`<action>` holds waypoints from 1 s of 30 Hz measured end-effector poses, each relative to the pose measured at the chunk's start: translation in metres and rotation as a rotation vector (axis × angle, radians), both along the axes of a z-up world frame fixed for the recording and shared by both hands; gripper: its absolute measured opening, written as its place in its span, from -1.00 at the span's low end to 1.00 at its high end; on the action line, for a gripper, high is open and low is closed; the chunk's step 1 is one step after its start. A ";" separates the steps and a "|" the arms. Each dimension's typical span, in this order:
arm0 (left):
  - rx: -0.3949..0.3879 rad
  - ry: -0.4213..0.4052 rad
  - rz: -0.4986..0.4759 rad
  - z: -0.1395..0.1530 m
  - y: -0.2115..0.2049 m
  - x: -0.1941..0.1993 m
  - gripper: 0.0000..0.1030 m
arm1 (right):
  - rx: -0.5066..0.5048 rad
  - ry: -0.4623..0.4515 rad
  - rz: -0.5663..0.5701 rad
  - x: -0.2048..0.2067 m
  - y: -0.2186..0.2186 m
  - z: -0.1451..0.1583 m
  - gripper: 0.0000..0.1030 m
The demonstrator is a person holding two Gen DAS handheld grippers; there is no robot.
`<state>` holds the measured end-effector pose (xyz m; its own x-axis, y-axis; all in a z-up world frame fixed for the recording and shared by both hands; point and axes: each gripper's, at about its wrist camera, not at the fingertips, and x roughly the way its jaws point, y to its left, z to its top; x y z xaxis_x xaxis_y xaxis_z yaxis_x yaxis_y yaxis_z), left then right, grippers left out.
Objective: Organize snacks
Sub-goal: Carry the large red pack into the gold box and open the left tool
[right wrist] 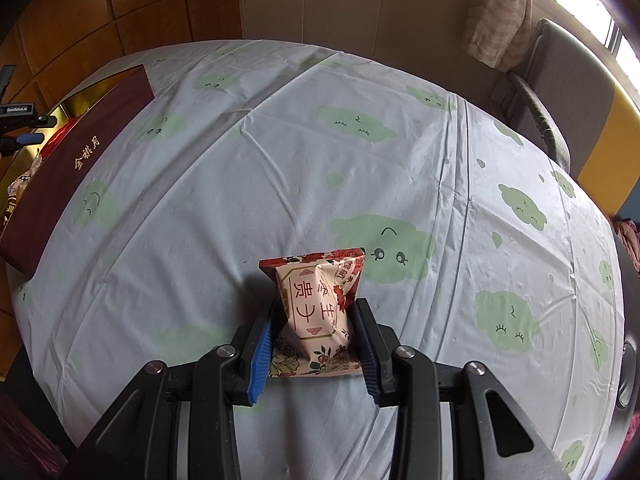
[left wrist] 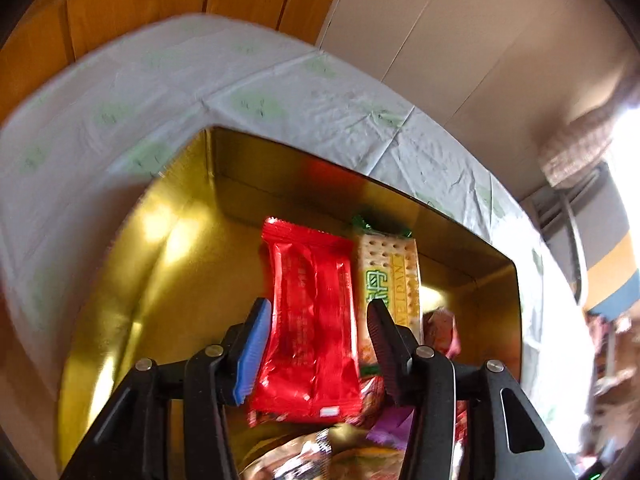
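Note:
In the left wrist view my left gripper (left wrist: 318, 304) hangs inside a gold-lined box (left wrist: 280, 164). A red snack packet (left wrist: 312, 328) lies between its fingers. The blue pad is close beside the packet and the black pad stands clear of it, so the jaws are open. A green-and-cream cracker packet (left wrist: 390, 268) lies right of the red one. In the right wrist view my right gripper (right wrist: 318, 304) is shut on a pink floral snack packet (right wrist: 316, 304), holding it upright just above the tablecloth. The box's maroon side (right wrist: 60, 168) shows at far left.
More wrapped snacks (left wrist: 312, 456) fill the box's near end, among them a purple wrapper (left wrist: 392, 428). A pale tablecloth with green clouds (right wrist: 360, 152) covers the round table. A grey chair (right wrist: 560, 92) stands at the far right by the window.

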<state>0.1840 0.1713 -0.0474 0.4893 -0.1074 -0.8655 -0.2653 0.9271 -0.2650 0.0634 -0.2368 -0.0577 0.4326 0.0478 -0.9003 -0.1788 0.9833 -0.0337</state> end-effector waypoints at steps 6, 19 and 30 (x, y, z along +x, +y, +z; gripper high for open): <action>0.099 -0.055 0.017 0.017 -0.005 -0.039 -0.02 | -0.013 0.009 -0.010 0.000 0.002 0.000 -0.26; 0.258 -0.173 -0.044 0.039 -0.035 -0.126 -0.02 | -0.028 0.007 -0.031 -0.001 0.005 0.000 -0.26; 0.303 -0.226 -0.063 0.047 -0.036 -0.151 -0.02 | -0.027 0.003 -0.065 -0.001 0.004 0.000 -0.26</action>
<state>0.0331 0.1358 -0.0003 0.6722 0.1007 -0.7334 -0.1717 0.9849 -0.0221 0.0621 -0.2329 -0.0577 0.4314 -0.0046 -0.9022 -0.1144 0.9916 -0.0598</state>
